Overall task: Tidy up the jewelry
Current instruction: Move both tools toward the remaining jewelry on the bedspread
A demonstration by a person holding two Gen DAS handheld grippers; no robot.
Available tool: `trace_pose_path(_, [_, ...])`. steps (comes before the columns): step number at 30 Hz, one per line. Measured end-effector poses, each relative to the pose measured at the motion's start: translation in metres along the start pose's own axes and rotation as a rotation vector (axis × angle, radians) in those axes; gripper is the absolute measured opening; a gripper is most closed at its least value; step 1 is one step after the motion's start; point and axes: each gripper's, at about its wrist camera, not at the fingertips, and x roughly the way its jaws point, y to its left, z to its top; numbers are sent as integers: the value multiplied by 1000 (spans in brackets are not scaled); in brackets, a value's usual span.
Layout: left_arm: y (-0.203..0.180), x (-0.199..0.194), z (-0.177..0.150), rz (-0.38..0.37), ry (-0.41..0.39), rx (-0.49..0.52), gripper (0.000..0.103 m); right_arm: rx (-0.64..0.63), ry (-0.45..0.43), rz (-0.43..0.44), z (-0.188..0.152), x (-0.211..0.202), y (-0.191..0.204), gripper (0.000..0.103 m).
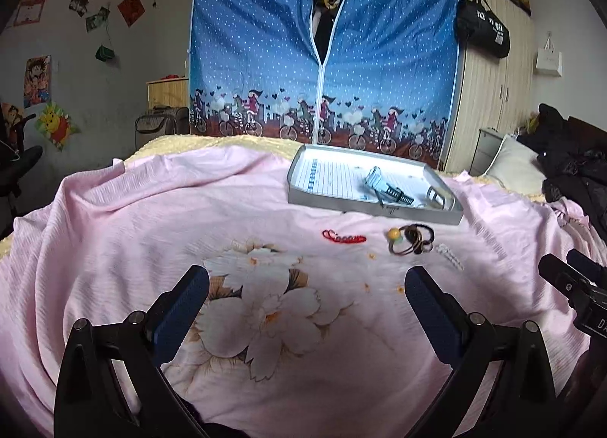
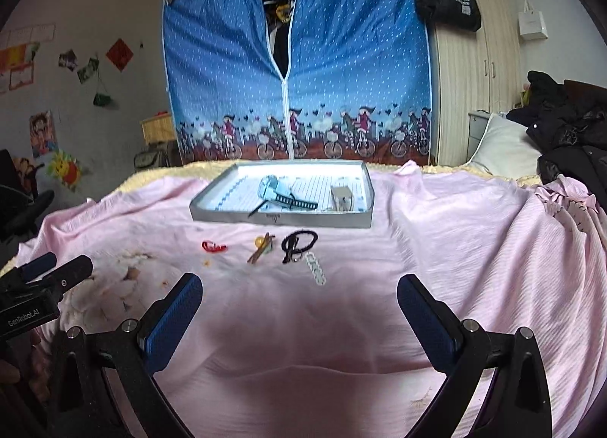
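A grey tray (image 1: 370,207) (image 2: 280,217) lies on the pink bedsheet, holding a pale blue watch (image 1: 375,177) (image 2: 270,184), a dark comb-like clip (image 1: 398,195) (image 2: 299,203) and a small metal piece (image 1: 438,197) (image 2: 341,197). In front of it lie a red bracelet (image 1: 344,237) (image 2: 213,246), a yellow-bead hair tie (image 1: 395,236) (image 2: 261,244), black hair ties (image 1: 419,235) (image 2: 299,242) and a clear beaded clip (image 1: 450,256) (image 2: 315,268). My left gripper (image 1: 307,286) and my right gripper (image 2: 299,290) both stand open, short of these items, holding nothing.
A blue zip wardrobe (image 1: 322,58) stands past the bed's far edge, a wooden wardrobe (image 1: 493,81) to its right. A pillow (image 2: 497,151) and dark clothes (image 2: 565,123) lie at the right. The sheet's flower print (image 1: 265,309) lies under the left gripper.
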Motion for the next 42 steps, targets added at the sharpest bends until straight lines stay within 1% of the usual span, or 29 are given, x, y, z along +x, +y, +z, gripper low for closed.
trace_pose_path(3, [-1, 3, -2, 3, 14, 13, 101, -4, 29, -7, -1, 6, 1, 103])
trace_pose_path(9, [-4, 9, -5, -6, 52, 37, 101, 14, 120, 1, -4, 21, -3, 103])
trace_pose_path(11, [-5, 12, -6, -9, 66, 45, 101, 29, 145, 19, -4, 24, -5, 103])
trace_pose_path(15, [-5, 19, -9, -38, 99, 36, 101, 49, 246, 100, 0, 42, -13, 103])
trace_pose_path(17, [-6, 27, -9, -55, 124, 46, 101, 47, 268, 121, 5, 49, -17, 103])
trace_pose_path(19, [-7, 37, -6, -61, 149, 74, 101, 31, 285, 141, 10, 57, -21, 103])
trace_pose_path(21, [-6, 47, 0, -66, 161, 88, 101, -24, 301, 140, 15, 69, -23, 102])
trace_pose_path(23, [-3, 56, 6, -90, 172, 80, 101, -46, 315, 163, 19, 80, -26, 93])
trace_pose_path(25, [-1, 67, 15, -156, 194, 70, 101, -63, 330, 184, 20, 95, -30, 76])
trace_pose_path(26, [-2, 72, 19, -197, 199, 70, 101, -64, 337, 193, 19, 104, -33, 72])
trace_pose_path(27, [-2, 76, 23, -244, 198, 73, 101, -55, 350, 204, 18, 111, -36, 66])
trace_pose_path(28, [-4, 81, 26, -275, 201, 80, 101, -43, 362, 217, 16, 117, -38, 60])
trace_pose_path(30, [-9, 92, 31, -315, 220, 93, 100, -18, 392, 240, 12, 129, -42, 52])
trace_pose_path(32, [-16, 104, 33, -341, 232, 103, 100, -27, 407, 249, 9, 138, -44, 47])
trace_pose_path(33, [-21, 110, 34, -348, 241, 112, 100, -35, 407, 248, 9, 139, -44, 43])
trace_pose_path(34, [-26, 114, 34, -355, 246, 121, 97, -41, 408, 247, 9, 141, -45, 39])
trace_pose_path(35, [-32, 119, 34, -361, 251, 133, 95, -43, 411, 247, 9, 143, -45, 39])
trace_pose_path(37, [-44, 130, 34, -373, 264, 159, 85, -47, 422, 244, 8, 149, -47, 39])
trace_pose_path(38, [-50, 135, 33, -375, 270, 169, 83, -48, 424, 242, 8, 151, -47, 39])
trace_pose_path(40, [-61, 149, 33, -381, 290, 191, 71, -56, 432, 237, 7, 157, -49, 35])
trace_pose_path(42, [-74, 162, 32, -377, 318, 227, 67, -60, 440, 231, 6, 164, -50, 33])
